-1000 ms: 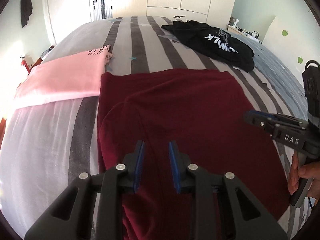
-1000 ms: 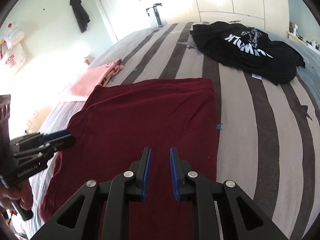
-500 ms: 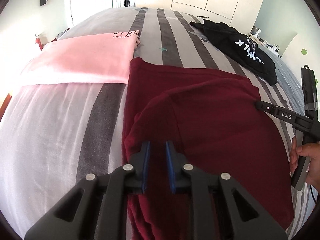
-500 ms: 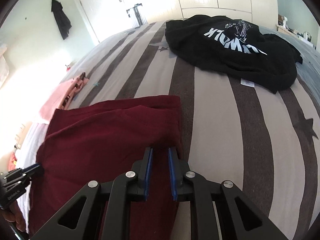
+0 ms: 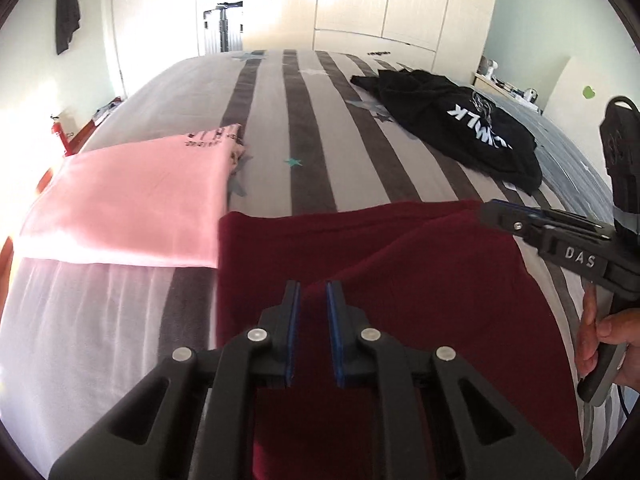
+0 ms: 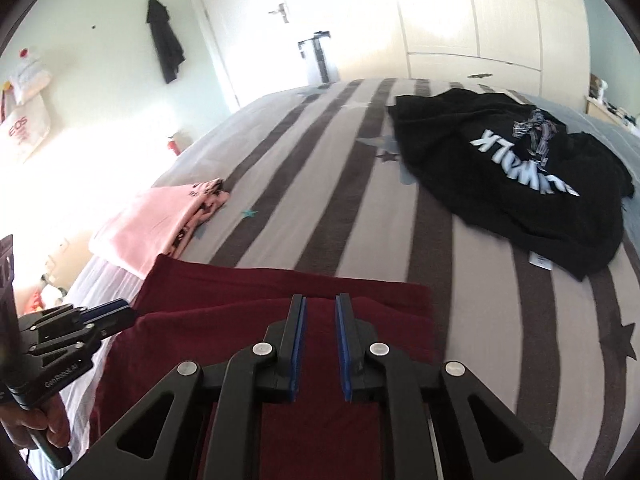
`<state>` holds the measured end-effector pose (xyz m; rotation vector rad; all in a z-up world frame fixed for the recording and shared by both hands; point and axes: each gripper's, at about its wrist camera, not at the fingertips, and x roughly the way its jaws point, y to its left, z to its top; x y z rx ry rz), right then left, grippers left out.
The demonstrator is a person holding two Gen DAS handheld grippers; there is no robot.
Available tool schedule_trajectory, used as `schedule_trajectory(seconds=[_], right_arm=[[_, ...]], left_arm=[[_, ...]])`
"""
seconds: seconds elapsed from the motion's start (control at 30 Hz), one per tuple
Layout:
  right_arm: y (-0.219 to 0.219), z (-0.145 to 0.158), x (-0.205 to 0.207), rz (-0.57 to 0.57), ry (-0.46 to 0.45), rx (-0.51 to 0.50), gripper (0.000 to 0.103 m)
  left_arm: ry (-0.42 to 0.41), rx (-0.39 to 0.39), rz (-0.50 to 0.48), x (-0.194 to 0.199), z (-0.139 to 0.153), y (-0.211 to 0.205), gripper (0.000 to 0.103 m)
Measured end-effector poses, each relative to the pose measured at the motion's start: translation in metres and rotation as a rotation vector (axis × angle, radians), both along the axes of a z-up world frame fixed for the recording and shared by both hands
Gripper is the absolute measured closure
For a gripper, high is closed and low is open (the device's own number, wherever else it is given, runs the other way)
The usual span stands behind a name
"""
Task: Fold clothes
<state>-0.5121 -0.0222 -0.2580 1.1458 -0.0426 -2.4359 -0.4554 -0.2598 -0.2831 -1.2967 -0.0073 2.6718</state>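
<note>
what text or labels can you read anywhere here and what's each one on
"DAS": on the right gripper, seen from the left wrist view.
"EOS": on the tote bag hanging on the wall.
White letters on the black t-shirt show upside down; only "WLK" is clear.
The dark print on the pink garment is too blurred to read.
The side lettering on the left gripper is too small to read.

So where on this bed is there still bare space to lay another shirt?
The widest free patch is the striped bedcover between the folded pink garment and the crumpled black shirt, beyond the maroon garment. There is also bare cover right of the maroon one, below the black shirt. The near left is crowded: pink and maroon lie edge to edge.
</note>
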Motion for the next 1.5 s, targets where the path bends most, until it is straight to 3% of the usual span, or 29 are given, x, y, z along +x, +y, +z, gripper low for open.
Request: schedule_trajectory(seconds=[0.1, 0.23, 0.37, 0.47, 0.7, 0.87, 0.93, 1.03, 1.07, 1.13, 1.3, 1.4, 1.5], right_arm=[[-0.015, -0.024, -0.009, 0.022, -0.055, 0.037, 0.090], [-0.009, -0.045, -0.023, 0.004, -0.069, 0.060, 0.093], [0.013, -0.022, -0.026, -0.092, 0.008, 0.059, 0.087], [0.035, -0.003, -0.014, -0.135, 0.004, -0.001, 0.086], [0.027, 0.020, 0.098, -0.018, 0.007, -0.023, 0.086], [0.011, -0.004, 0.169, 0.017, -0.061, -0.016, 0.085], [0.012, -0.023, 0.175, -0.007, -0.085, 0.002, 0.085], [0.021, -0.047, 0.175, -0.058, -0.111, 0.006, 0.089], [0.026, -0.049, 0.174, -0.071, -0.109, -0.009, 0.090], [0.031, -0.045, 0.174, -0.085, -0.096, -0.007, 0.088], [0.050, -0.035, 0.188, -0.132, -0.100, -0.003, 0.086], [0.055, -0.027, 0.204, -0.131, -0.122, -0.053, 0.084], [0.038, -0.018, 0.224, -0.057, -0.101, -0.055, 0.084]], left_arm=[[-0.054, -0.029, -0.019, -0.022, -0.028, 0.007, 0.093], [-0.055, 0.000, -0.007, -0.036, -0.029, -0.001, 0.099], [-0.030, 0.020, 0.096, -0.032, -0.008, -0.027, 0.099], [-0.016, 0.042, 0.077, -0.004, 0.010, -0.033, 0.099], [0.004, 0.028, -0.059, 0.107, 0.026, 0.003, 0.099], [-0.074, 0.006, -0.010, 0.119, -0.012, 0.008, 0.099], [-0.093, 0.004, 0.046, 0.120, -0.030, -0.004, 0.100], [-0.088, 0.018, 0.061, 0.116, -0.039, -0.016, 0.101], [-0.078, -0.012, 0.048, 0.118, -0.037, -0.012, 0.101], [-0.066, -0.037, 0.050, 0.121, -0.029, -0.009, 0.101], [-0.054, 0.023, 0.144, 0.143, -0.002, -0.022, 0.101], [-0.030, 0.040, 0.106, 0.167, 0.011, -0.011, 0.101], [-0.037, 0.031, 0.053, 0.183, 0.008, 0.008, 0.101]])
